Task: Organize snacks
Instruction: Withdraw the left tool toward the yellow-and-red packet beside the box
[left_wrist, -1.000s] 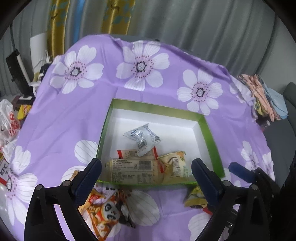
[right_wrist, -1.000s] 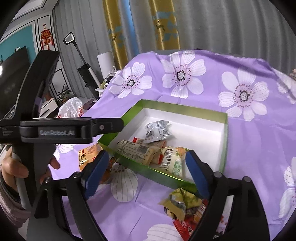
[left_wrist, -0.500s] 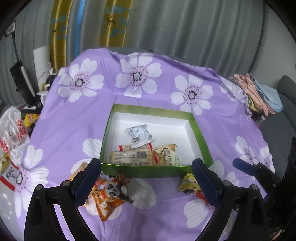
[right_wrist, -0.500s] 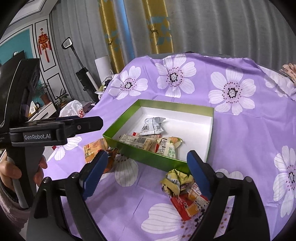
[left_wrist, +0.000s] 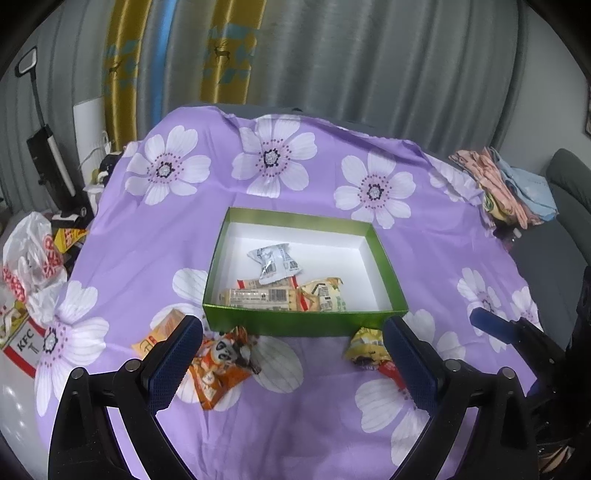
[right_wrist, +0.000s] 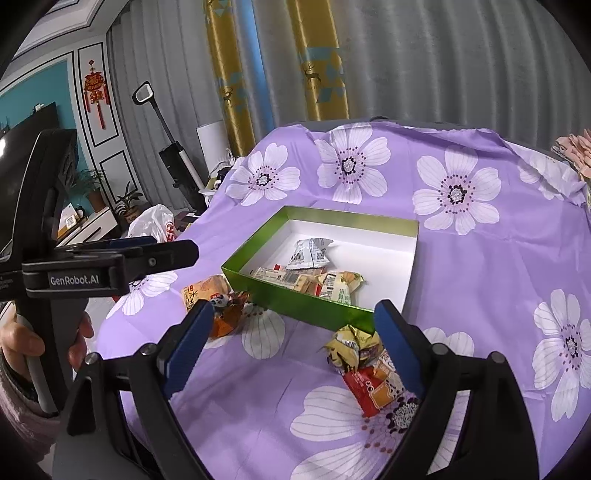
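On the purple flowered cloth (left_wrist: 155, 236), the green box (left_wrist: 303, 323) now sits farther from both grippers than a second ago. It holds four snack packets (left_wrist: 275, 264). Two orange packets (left_wrist: 218, 363) lie outside its left front corner, two more (right_wrist: 364, 363) at the right. Left gripper (left_wrist: 291, 363) and right gripper (right_wrist: 291, 345) hover back, fingers spread, holding nothing.

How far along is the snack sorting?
Partway. Done: several packets, including a silver packet, lie in the green box. In hand: nothing; left claw and right claw are open. Left: panda packet and yellow packet on the cloth.
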